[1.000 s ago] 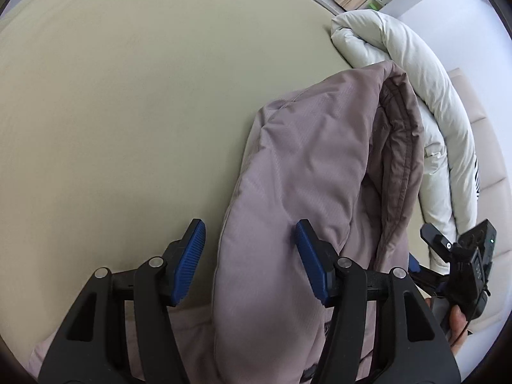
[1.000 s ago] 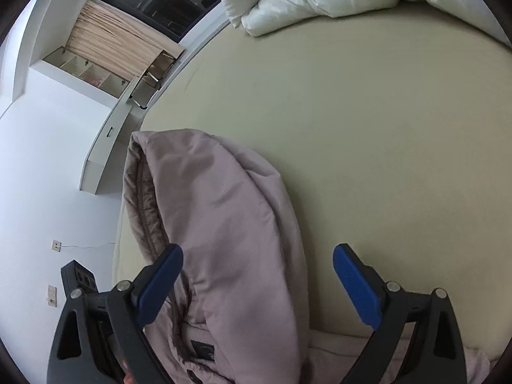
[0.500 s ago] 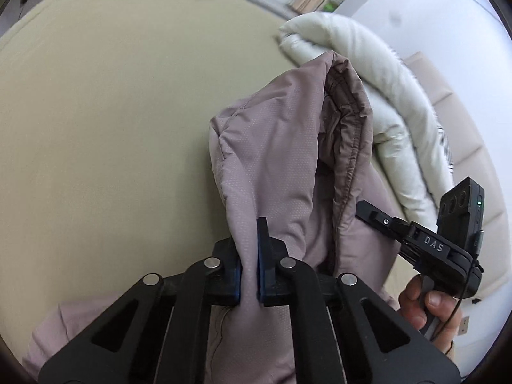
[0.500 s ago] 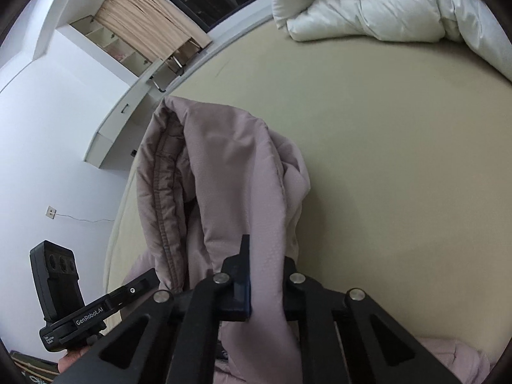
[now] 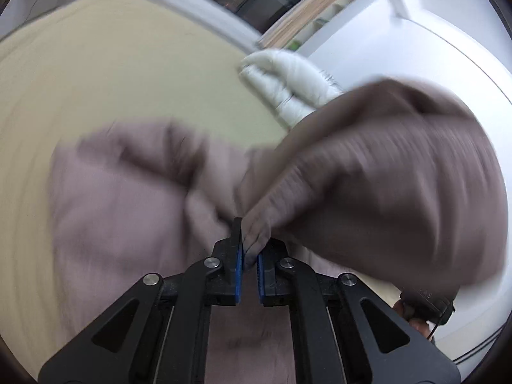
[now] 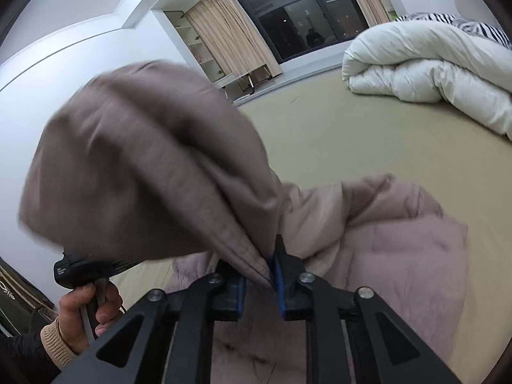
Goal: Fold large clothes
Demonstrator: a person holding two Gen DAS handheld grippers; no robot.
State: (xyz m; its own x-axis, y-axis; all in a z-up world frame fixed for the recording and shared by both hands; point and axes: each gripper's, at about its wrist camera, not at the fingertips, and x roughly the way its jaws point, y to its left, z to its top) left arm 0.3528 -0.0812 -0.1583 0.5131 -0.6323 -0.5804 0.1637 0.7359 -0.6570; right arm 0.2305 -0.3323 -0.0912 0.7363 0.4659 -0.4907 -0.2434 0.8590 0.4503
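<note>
A fold of the padded mauve-brown jacket [image 5: 134, 224] is clamped between the left gripper's [image 5: 249, 257] blue-padded fingers [image 5: 237, 264] at lower centre, while the right gripper [image 6: 260, 276], its jaws just reopening slightly, pinches another fold, the rest bunched on the beige bed [image 6: 368, 147].

Even, soft indoor light is cast over both views, and a ceiling lamp is reflected in the dark window [image 6: 307, 16]. Heavy motion blur is seen on the jacket [image 5: 368, 192], strongest in the left view. Edges are bent and darkened by the fisheye.
</note>
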